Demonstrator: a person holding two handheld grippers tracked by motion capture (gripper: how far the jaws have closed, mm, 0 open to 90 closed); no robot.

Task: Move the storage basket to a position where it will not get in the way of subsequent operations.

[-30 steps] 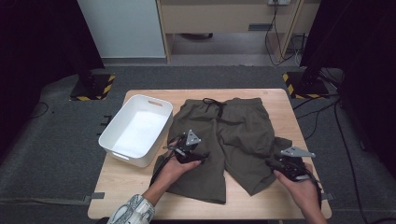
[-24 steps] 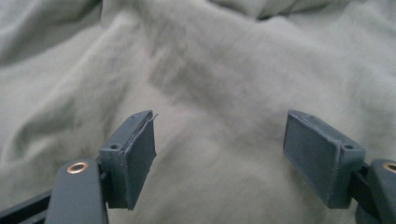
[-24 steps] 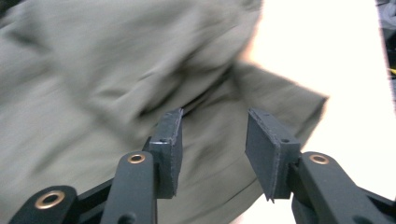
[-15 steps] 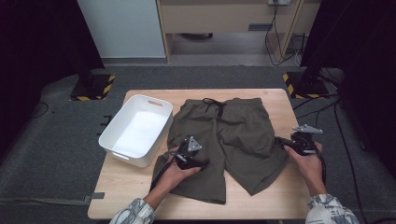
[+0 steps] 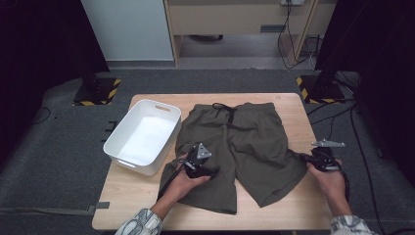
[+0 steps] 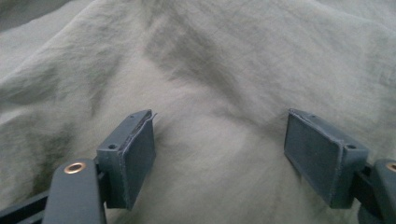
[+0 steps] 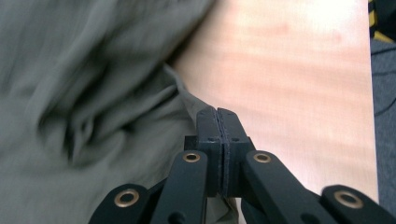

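The right gripper (image 7: pixel 218 122) has just been closing, and its jaws now meet flat against each other with the thin edge of the shorts (image 7: pixel 93 93) pinched between them, right where the cloth ends and the bare wood of the table (image 7: pixel 289 70) begins. In the high view that gripper (image 5: pixel 308 159) sits at the outer hem of the shorts' right leg (the person's right hand behind it, near the table's edge). The left gripper (image 6: pixel 219 154) has its jaws spread wide, both pads (image 6: pixel 140 154) pressed down on the olive cloth and nothing caught between them. From above it (image 5: pixel 199 164) rests on the left leg of the shorts (image 5: pixel 244 142), which lie spread flat across the middle of the table (image 5: pixel 137 196). A white tub (image 5: pixel 142 137) stands just beside the shorts on the left.
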